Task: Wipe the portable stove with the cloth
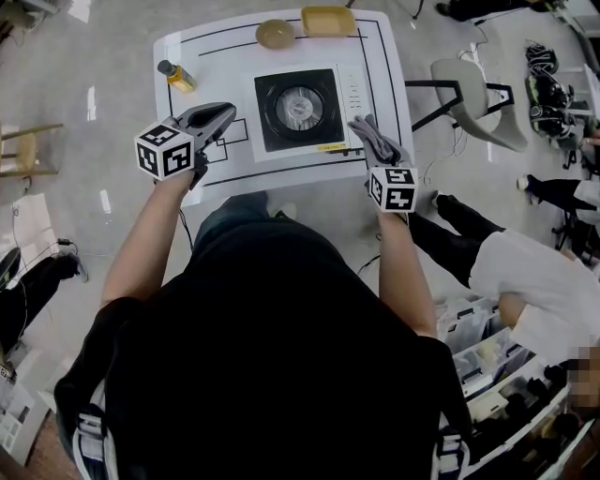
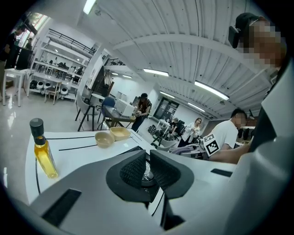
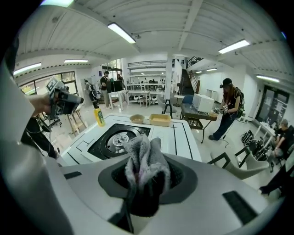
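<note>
The portable stove is white with a black square top and a round burner; it sits mid-table. It also shows in the right gripper view as the stove, and partly behind the jaws in the left gripper view. My right gripper hangs over the stove's near right corner, shut on a bunched grey cloth that sticks up between its jaws; the cloth shows from above too. My left gripper hovers left of the stove, shut and empty, its pads nearly together.
A yellow oil bottle stands at the table's left. A tan bowl and a yellow rectangular dish sit at the far edge. A grey chair stands right of the table, and a seated person is close on the right.
</note>
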